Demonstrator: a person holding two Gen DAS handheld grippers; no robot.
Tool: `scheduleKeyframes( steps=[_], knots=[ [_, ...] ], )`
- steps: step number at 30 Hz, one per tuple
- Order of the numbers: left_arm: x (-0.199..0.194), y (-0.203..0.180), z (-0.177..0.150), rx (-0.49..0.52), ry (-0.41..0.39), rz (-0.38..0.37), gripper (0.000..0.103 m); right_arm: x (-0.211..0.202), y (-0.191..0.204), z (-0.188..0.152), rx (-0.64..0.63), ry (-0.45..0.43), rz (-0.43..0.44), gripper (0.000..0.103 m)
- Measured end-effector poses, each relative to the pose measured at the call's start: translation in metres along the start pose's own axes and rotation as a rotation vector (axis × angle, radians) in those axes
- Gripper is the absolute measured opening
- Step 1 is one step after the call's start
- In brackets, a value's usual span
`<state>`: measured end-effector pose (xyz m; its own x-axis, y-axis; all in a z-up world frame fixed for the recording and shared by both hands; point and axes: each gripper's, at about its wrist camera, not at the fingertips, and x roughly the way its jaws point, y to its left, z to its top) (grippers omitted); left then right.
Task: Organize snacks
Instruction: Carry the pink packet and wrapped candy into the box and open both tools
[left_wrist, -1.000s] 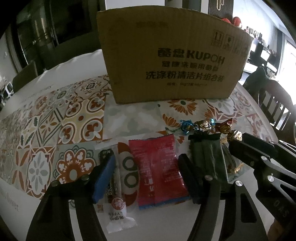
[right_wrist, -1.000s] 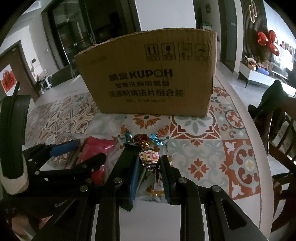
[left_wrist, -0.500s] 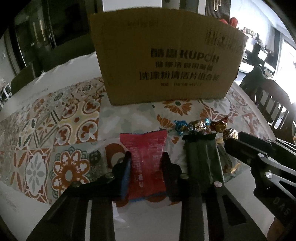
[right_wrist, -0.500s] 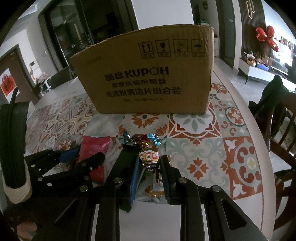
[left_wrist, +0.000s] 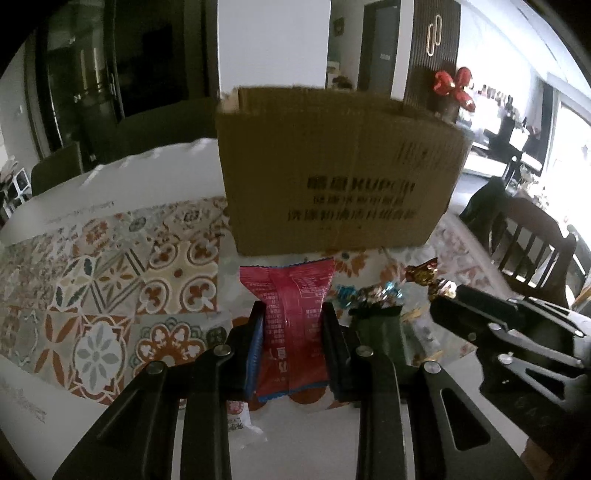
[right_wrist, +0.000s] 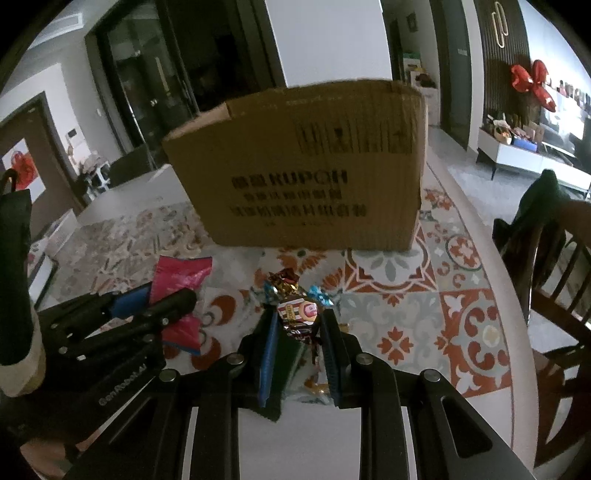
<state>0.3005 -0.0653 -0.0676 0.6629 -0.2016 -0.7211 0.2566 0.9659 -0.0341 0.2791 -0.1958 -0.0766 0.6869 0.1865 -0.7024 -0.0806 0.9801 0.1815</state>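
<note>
A red snack packet (left_wrist: 291, 325) stands upright between the pads of my left gripper (left_wrist: 291, 314), which is shut on it and holds it above the table. From the right wrist view the same red packet (right_wrist: 181, 275) sticks out of the left gripper (right_wrist: 162, 302). My right gripper (right_wrist: 298, 319) is shut on a striped wrapped candy (right_wrist: 301, 308); its tip (left_wrist: 439, 302) shows at the right of the left wrist view. A dark green packet (left_wrist: 380, 339) lies on the table between the grippers. The open cardboard box (left_wrist: 332, 177) stands just behind.
Loose blue and gold wrapped candies (left_wrist: 373, 295) lie by the green packet. A white snack packet (left_wrist: 240, 417) lies under the left gripper. The patterned tablecloth (left_wrist: 110, 277) stretches left. A wooden chair (right_wrist: 554, 277) stands at the table's right edge.
The left gripper closed on the red packet and lifted it off the table, towards the box. The white packet stayed below. The right gripper kept its hold on the candy.
</note>
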Motion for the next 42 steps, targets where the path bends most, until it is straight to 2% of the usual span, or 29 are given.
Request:
scheduleKeyframes(
  steps=[12,23,31,42],
  knots=[
    [-0.046,-0.004,0.056,0.023,-0.142,-0.043,0.029,-0.04,0.003,0.044,-0.014,-0.123,0.022,0.025],
    [-0.058,-0.006,0.111,0.056,-0.23,-0.054,0.029,-0.057,0.0,0.1,-0.036,-0.208,0.035,0.025],
    [-0.045,-0.004,0.148,0.06,-0.23,-0.062,0.029,-0.045,-0.009,0.141,-0.045,-0.206,0.044,0.025],
    [-0.004,-0.003,0.186,0.059,-0.157,-0.071,0.029,-0.007,-0.025,0.18,-0.043,-0.146,0.018,0.025]
  ],
)
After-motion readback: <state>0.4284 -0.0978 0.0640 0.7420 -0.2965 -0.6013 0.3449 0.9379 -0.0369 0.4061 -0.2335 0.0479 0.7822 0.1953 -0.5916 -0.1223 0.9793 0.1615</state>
